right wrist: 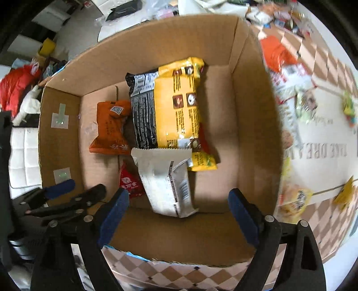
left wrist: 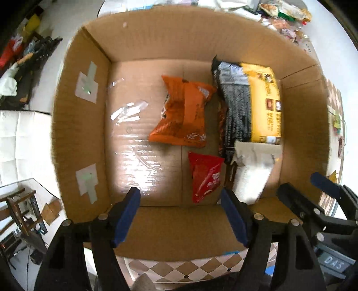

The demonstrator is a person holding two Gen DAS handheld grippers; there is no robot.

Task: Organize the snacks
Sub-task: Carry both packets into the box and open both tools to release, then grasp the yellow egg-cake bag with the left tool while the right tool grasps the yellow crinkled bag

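An open cardboard box [left wrist: 179, 35] [right wrist: 170, 40] holds several snack packets. On its floor lie an orange packet [left wrist: 185, 112] [right wrist: 109, 127], a small red packet [left wrist: 205, 176] [right wrist: 129, 181], a big yellow and black bag [left wrist: 250, 103] [right wrist: 170, 107] and a white packet [left wrist: 252, 174] [right wrist: 167, 185] that overlaps the bag's near end. My left gripper [left wrist: 179, 194] [right wrist: 82, 187] hangs open over the box's near wall, above the red packet, gripping nothing. My right gripper [right wrist: 179, 193] [left wrist: 304, 185] is open too; the white packet lies below, clear of its pads.
The box stands on a checkered tablecloth [right wrist: 324, 223]. More loose snack packets [right wrist: 288, 69] lie on the cloth right of the box and beyond it [left wrist: 284, 11]. A white padded seat [left wrist: 22, 143] and floor clutter [left wrist: 20, 56] are at the left.
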